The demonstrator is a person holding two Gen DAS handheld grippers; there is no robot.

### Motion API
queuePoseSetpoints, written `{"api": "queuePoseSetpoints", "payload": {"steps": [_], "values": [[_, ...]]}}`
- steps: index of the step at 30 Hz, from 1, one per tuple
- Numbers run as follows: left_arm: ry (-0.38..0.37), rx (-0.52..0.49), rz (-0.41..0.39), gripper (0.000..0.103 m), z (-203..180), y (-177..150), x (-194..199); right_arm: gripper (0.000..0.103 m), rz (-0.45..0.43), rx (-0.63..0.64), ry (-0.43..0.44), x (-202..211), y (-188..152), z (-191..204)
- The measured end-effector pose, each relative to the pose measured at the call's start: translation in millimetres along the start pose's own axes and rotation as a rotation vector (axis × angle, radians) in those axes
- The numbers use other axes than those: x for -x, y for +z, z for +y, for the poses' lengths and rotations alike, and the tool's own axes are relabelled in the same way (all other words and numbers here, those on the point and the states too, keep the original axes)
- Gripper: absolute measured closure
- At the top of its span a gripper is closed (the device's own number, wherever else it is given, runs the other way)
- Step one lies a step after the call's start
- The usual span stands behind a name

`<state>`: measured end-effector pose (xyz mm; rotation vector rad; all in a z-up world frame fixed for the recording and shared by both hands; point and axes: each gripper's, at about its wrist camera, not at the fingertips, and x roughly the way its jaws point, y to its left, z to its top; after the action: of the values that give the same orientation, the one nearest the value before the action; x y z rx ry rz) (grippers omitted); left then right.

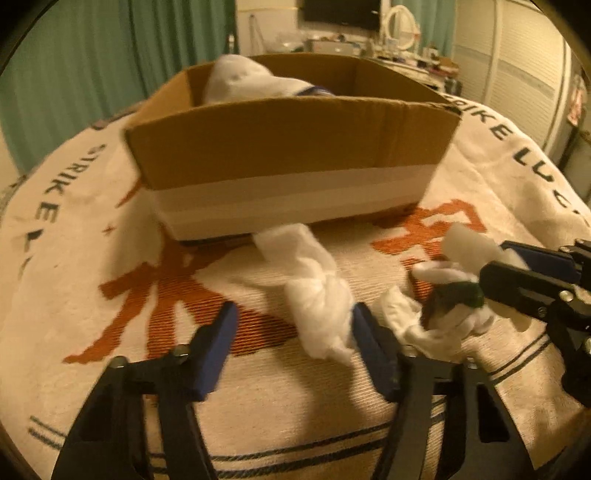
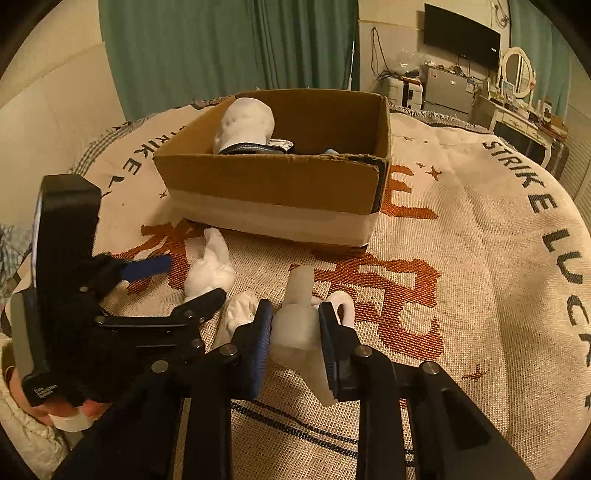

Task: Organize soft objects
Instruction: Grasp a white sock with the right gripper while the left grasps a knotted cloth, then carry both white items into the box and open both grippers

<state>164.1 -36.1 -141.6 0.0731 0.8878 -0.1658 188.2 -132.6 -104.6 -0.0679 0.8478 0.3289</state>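
Observation:
A cardboard box [image 1: 288,147] stands on a woven blanket and holds a white soft toy [image 1: 243,79]; the box [image 2: 280,188] and the toy [image 2: 245,123] also show in the right wrist view. A knotted white cloth [image 1: 317,291] lies in front of the box. My left gripper [image 1: 293,326] is open, its fingers on either side of the near end of that cloth [image 2: 210,266]. My right gripper [image 2: 295,325] is shut on a pale white soft piece [image 2: 295,325]. Another white item with a dark patch [image 1: 439,310] lies beside it.
The cream blanket [image 2: 461,295] with orange characters and dark lettering covers the round surface. Green curtains [image 2: 229,44] hang behind. A cluttered desk with a mirror and a wall screen [image 2: 461,35] stands at the back right.

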Motion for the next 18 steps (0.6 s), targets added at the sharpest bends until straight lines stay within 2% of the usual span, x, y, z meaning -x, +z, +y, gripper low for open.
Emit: {"api": "queuePoseSetpoints", "payload": {"steps": [1,5,12,18], "values": [[-0.036,-0.002,0.014,0.059,-2.0,-1.0,-3.2,0.078,0.003,-0.002,0.0,-0.8,-0.5,-0.4],[-0.059,-0.01,0.01,0.075,-4.3,-8.2,0.9,0.078,0.0,-0.004,-0.004,2.8,-3.6,1.0],[-0.073,-0.019,-0.061,0.076,-4.9,-20.0,49.0,0.078,-0.026,-0.018,-0.008,24.2,-14.8,10.5],[-0.078,-0.006,-0.141,0.076,1.5,-20.1,101.6,0.078,-0.086,-0.007,-0.003,62.5,-16.3,25.5]]}}
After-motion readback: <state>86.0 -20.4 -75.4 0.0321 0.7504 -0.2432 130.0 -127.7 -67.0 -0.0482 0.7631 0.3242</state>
